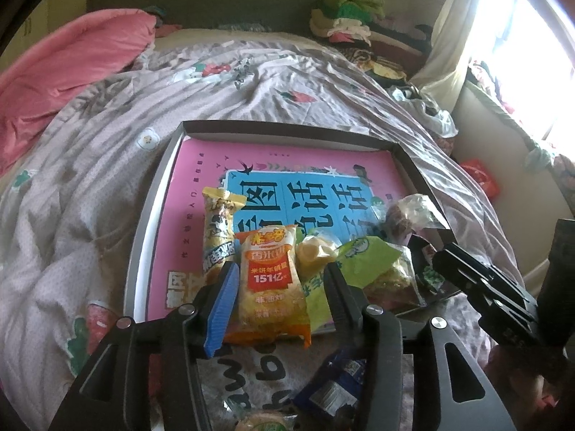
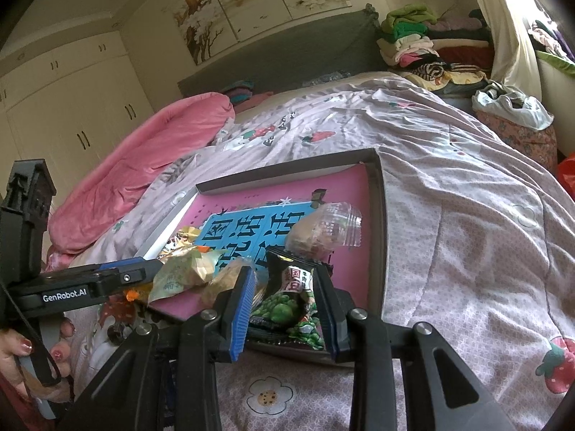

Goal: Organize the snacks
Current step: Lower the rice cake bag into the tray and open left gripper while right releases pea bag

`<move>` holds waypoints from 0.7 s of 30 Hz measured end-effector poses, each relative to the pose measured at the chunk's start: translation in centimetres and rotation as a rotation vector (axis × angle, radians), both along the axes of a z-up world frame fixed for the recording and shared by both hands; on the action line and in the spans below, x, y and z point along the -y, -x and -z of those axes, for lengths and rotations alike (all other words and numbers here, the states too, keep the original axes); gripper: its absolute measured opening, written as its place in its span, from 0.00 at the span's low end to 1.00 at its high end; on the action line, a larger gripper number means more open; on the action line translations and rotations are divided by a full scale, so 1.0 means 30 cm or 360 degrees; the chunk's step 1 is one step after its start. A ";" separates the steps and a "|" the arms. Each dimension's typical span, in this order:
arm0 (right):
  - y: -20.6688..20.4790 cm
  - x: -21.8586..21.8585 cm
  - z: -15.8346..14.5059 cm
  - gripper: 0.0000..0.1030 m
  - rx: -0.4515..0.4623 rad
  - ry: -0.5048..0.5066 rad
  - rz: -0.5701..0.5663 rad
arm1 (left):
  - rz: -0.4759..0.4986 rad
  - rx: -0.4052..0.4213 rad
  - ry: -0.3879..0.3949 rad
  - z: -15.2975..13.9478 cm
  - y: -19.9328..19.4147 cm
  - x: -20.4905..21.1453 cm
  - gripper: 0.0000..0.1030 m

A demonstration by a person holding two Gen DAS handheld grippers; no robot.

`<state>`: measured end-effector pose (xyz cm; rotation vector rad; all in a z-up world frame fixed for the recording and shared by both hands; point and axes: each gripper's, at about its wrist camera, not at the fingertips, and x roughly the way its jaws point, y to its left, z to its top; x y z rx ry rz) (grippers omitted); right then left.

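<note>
A grey box lid with a pink and blue printed bottom lies on the bed and holds several snack packets. My left gripper is open around an orange and yellow rice cracker packet at the lid's near edge. A yellow striped packet, a pale round snack and a green packet lie beside it. My right gripper stands around a black and green pea packet at the lid's near corner, jaws close to its sides. A clear wrapped pastry lies behind it.
The bed has a wrinkled lilac strawberry quilt and a pink blanket at the left. A blue packet and a round snack lie on the quilt below my left gripper. Folded clothes are stacked at the headboard's right.
</note>
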<state>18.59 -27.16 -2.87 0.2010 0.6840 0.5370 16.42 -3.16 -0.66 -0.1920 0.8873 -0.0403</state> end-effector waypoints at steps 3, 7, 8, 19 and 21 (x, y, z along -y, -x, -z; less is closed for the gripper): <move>0.002 0.001 -0.001 0.33 -0.0002 -0.0006 0.0001 | -0.0006 0.0010 0.0016 -0.007 0.011 -0.006 0.52; 0.001 0.003 -0.001 0.34 -0.0005 -0.0007 0.0001 | -0.0006 0.0014 0.0024 -0.012 0.014 -0.018 0.54; 0.001 0.003 -0.001 0.34 -0.0004 -0.0005 0.0002 | -0.0007 0.0016 0.0023 -0.014 0.016 -0.018 0.54; 0.002 0.006 0.000 0.37 -0.0003 -0.0006 0.0006 | -0.0002 0.0039 0.0045 -0.041 0.038 -0.034 0.59; 0.001 0.007 -0.001 0.37 0.0001 -0.0002 0.0006 | 0.0000 0.0037 0.0044 -0.043 0.039 -0.037 0.59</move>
